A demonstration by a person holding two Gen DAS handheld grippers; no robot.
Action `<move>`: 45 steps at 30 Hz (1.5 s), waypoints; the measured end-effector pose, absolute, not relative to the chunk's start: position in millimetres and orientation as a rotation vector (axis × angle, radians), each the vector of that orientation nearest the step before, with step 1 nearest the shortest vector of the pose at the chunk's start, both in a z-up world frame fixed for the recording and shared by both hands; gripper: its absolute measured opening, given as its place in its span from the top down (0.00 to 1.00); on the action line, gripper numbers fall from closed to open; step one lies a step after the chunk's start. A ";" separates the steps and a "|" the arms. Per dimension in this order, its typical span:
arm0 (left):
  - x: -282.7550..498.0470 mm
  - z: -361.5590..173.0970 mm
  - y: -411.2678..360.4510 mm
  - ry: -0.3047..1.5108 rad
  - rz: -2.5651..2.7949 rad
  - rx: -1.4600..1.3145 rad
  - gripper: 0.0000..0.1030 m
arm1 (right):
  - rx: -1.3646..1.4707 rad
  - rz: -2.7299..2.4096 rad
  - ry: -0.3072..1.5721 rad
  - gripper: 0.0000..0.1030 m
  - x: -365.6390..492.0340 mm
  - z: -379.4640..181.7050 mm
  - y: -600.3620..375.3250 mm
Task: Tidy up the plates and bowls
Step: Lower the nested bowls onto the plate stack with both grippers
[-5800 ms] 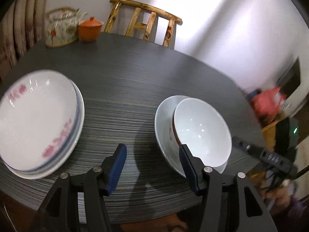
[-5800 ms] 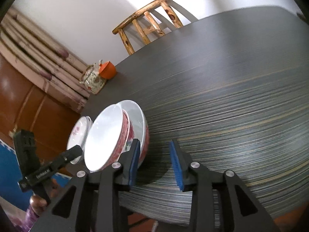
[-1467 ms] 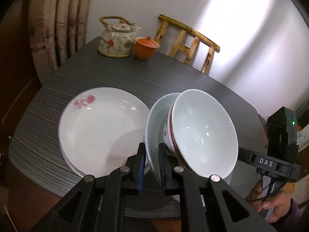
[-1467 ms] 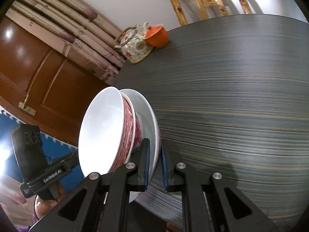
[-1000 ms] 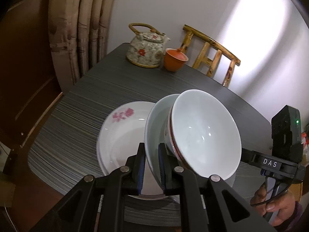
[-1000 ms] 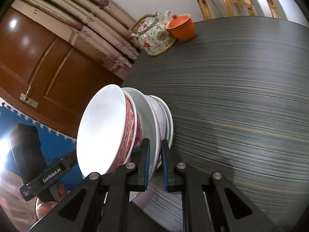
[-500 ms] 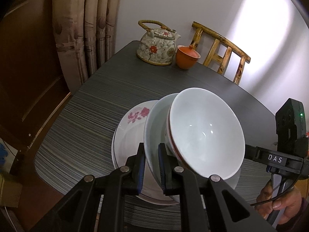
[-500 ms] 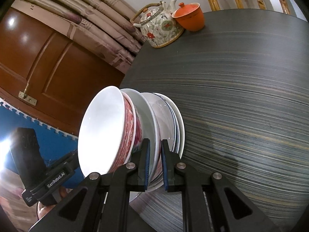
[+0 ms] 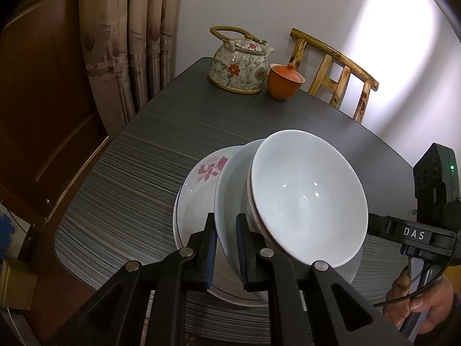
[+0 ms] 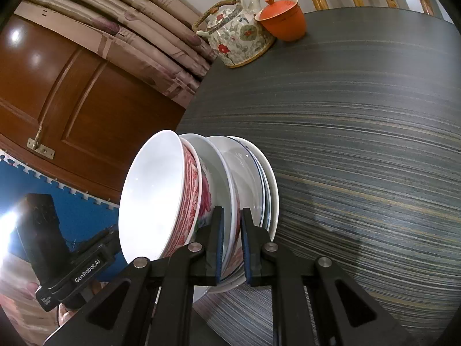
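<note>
Lowering over the dark worktop (image 9: 161,132), we hold a white plate (image 9: 230,199) above the floral plate stack (image 9: 198,190), a red-patterned bowl (image 10: 190,199) riding on it. The left gripper (image 9: 225,248) and right gripper (image 10: 231,245) pinch opposite rims; uneven release could slide the bowl off.

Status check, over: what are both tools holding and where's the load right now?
Left tool and right tool both shut on plate rim, bowl riding in it. Load over the plate stack, contact unclear. Teapot and cup far off.
</note>
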State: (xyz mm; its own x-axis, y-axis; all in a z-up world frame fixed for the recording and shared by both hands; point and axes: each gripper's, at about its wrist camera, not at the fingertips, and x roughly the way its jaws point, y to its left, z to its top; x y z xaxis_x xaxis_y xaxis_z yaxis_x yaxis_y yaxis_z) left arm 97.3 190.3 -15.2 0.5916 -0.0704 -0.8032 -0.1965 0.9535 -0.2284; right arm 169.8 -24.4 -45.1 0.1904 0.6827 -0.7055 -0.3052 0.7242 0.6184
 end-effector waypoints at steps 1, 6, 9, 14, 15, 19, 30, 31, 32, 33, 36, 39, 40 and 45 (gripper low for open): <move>97.2 -15.6 190.4 0.940 0.075 -0.308 0.89 | 0.379 0.717 1.191 0.88 170.0 -45.8 -24.1; 97.0 -17.3 190.6 0.945 0.074 -0.309 0.89 | 0.385 0.718 1.199 0.88 171.0 -48.4 -24.6; 97.4 -18.6 191.0 0.947 0.074 -0.310 0.89 | 0.386 0.719 1.203 0.87 170.9 -49.7 -24.2; 97.7 -20.2 192.3 0.953 0.078 -0.305 0.89 | 0.391 0.719 1.207 0.87 171.1 -51.2 -24.4; 97.9 -20.7 193.2 0.953 0.079 -0.307 0.89 | 0.390 0.720 1.207 0.87 171.2 -51.3 -24.0; 100.5 -23.4 196.2 0.959 0.084 -0.310 0.89 | 0.388 0.722 1.207 0.87 172.0 -51.9 -23.3; 102.5 -26.2 200.9 0.953 0.099 -0.311 0.89 | 0.395 0.721 1.205 0.87 172.7 -53.0 -18.7; 103.1 -26.3 201.4 0.953 0.101 -0.309 0.89 | 0.395 0.721 1.203 0.87 173.5 -53.2 -17.5; 103.1 -26.3 202.3 0.950 0.103 -0.308 0.89 | 0.395 0.722 1.203 0.87 174.5 -52.4 -16.7; 103.3 -26.3 202.8 0.948 0.106 -0.306 0.89 | 0.395 0.723 1.203 0.87 175.4 -52.1 -15.1; 103.9 -26.3 203.4 0.945 0.109 -0.298 0.89 | 0.398 0.727 1.202 0.87 178.2 -52.7 -11.9; 103.9 -26.1 203.5 0.944 0.108 -0.296 0.89 | 0.399 0.733 1.199 0.87 180.6 -53.4 -9.6; 103.7 -26.1 203.4 0.944 0.110 -0.295 0.89 | 0.398 0.736 1.197 0.87 181.1 -53.6 -9.1; 101.2 -25.9 202.3 0.942 0.115 -0.289 0.89 | 0.394 0.742 1.183 0.87 180.6 -54.4 -8.5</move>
